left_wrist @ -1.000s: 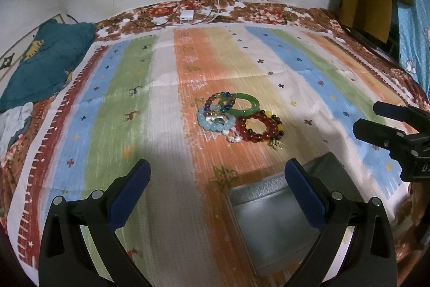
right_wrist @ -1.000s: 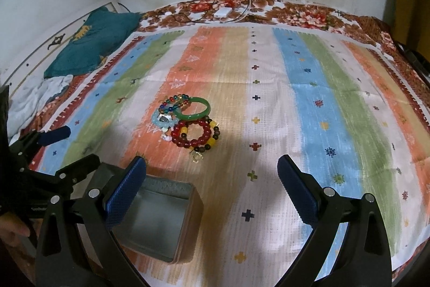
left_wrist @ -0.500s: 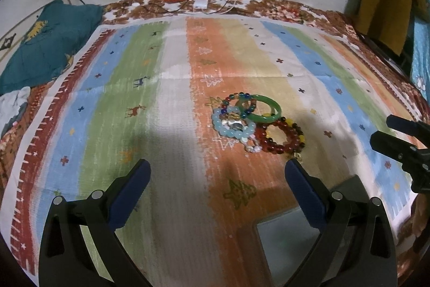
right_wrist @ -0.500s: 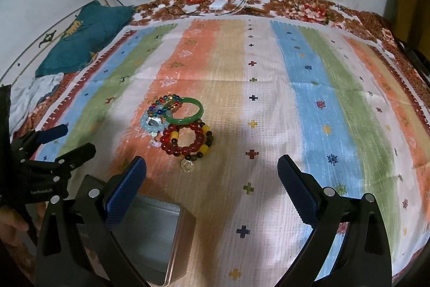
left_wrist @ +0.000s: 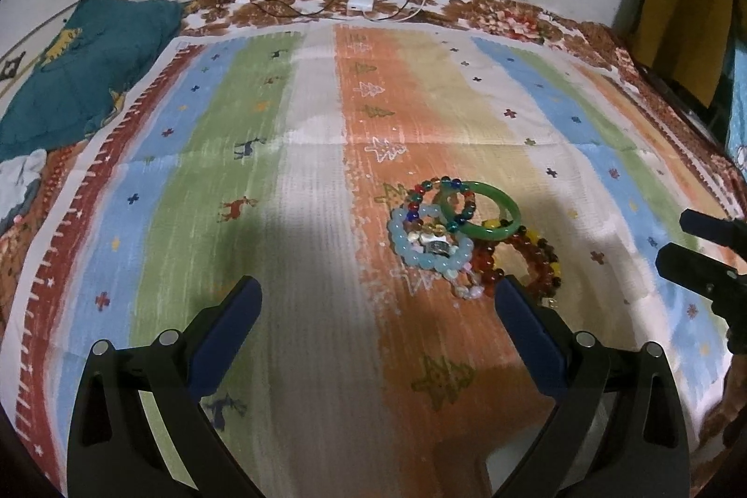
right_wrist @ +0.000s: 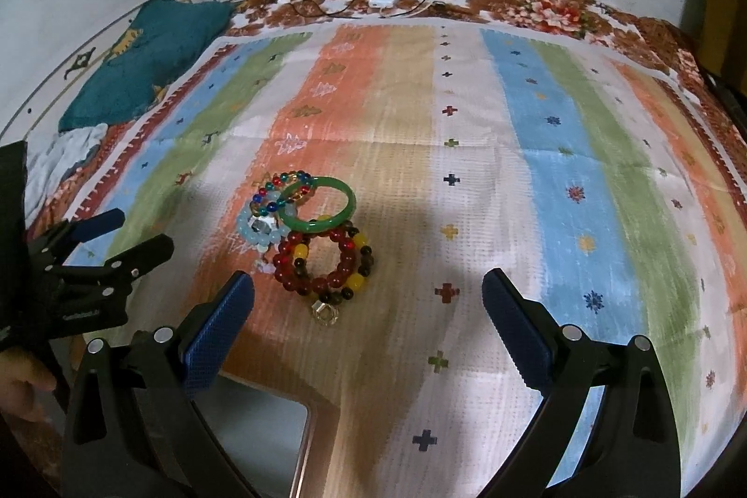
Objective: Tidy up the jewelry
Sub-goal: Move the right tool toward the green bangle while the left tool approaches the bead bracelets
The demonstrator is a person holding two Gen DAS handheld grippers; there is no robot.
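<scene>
**Bracelet cluster on striped cloth, both grippers spread and empty**

- Left gripper: fingers wide apart, nothing between them, held above the cloth just near of the jewelry. Its blue pads face inward.
- Right gripper: fingers likewise wide apart and empty, near side of the pile.
- Striped cloth: bands of orange, tan, white, blue and green, spread over a floral bedcover.
- Green bangle: lies flat on the orange band, overlapping the neighbouring pieces.
- Multicoloured bead bracelet: far left of the pile, partly under the bangle.
- Pale blue bead bracelet: left of the pile, touching the others.
- Red and yellow bead bracelet: nearest piece, with a small clear charm at its near edge.
- Metal tin: open, at the near left edge, apart from the pile.
- Teal cushion: far left.
- Charger and cables: far edge, by the wall.
</scene>
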